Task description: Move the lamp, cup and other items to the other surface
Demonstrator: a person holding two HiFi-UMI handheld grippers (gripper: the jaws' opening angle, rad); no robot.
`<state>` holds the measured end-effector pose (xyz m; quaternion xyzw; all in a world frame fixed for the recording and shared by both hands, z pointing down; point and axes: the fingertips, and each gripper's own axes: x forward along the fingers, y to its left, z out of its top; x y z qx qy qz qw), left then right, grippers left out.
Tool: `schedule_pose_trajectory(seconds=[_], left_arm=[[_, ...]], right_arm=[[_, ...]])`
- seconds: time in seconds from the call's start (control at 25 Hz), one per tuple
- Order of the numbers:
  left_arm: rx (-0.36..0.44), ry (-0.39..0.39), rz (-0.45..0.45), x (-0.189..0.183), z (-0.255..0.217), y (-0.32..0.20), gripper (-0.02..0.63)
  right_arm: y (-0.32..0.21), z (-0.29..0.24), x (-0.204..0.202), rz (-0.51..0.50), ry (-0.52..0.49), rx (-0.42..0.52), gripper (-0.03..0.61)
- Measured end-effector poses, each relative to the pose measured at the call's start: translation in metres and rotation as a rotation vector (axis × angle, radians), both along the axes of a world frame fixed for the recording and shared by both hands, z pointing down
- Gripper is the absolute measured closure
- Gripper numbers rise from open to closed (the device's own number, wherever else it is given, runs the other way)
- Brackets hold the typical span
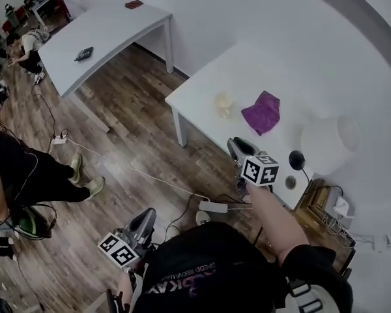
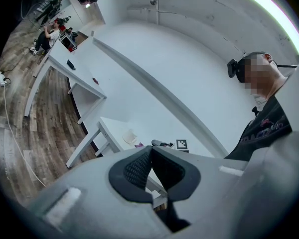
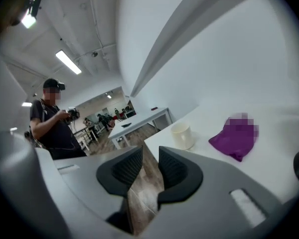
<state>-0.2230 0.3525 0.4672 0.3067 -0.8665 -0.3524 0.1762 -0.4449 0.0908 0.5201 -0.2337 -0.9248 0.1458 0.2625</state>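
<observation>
**Left gripper** (image 2: 148, 153), low and well apart from both desks: jaws closed tip to tip, nothing between them.

**Right gripper** (image 3: 150, 157), at the front edge of the near desk (image 1: 195, 96): jaws narrowly apart and empty. At this gap they look too narrow to pass around the cup (image 3: 182, 135). An approach without widening would probably shove the cup rather than grip it.

**Cup**: upright near the desk's corner, so a shove could tip it or send it to the floor.

**Purple cloth** (image 3: 234, 141), just beside the cup: limp, and likely to trail and catch the cup if dragged.

**Lamp** (image 1: 329, 143), at the desk's far right: the broad shade makes it top-heavy. Any cord to the wall could snag when it is lifted.

**Floor cables** (image 1: 169, 184) and **power strip** (image 1: 213, 207), between the desks: a tripping risk on each carry.

**Far desk** (image 1: 111, 31): the likely destination. It carries a black item (image 1: 83, 54) and a red item (image 1: 133, 4), which placements must avoid.
</observation>
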Motion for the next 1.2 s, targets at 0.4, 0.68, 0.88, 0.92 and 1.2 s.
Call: schedule_pose_trajectory(seconds=[0.4, 0.68, 0.88, 0.92, 1.2], left_arm=[[-0.018, 0.033, -0.093, -0.005, 0.004, 0.011, 0.618], [-0.024, 0.052, -0.173, 0.002, 0.006, 0.030, 0.618], [-0.031, 0.056, -0.200, 0.004, 0.007, 0.034, 0.618], [-0.033, 0.057, -0.206, 0.005, 0.007, 0.035, 0.618], [-0.025, 0.063, -0.251, 0.010, 0.006, 0.046, 0.618]], right_arm=[[-0.018, 0.083, -0.112, -0.006, 0.115, 0.315, 0.436], [-0.013, 0.107, -0.142, -0.034, 0.185, 0.369, 0.417], [-0.010, 0.117, -0.155, -0.016, 0.214, 0.378, 0.423], [-0.011, 0.119, -0.158, -0.009, 0.219, 0.373, 0.429], [-0.011, 0.121, -0.163, 0.028, 0.212, 0.372, 0.520]])
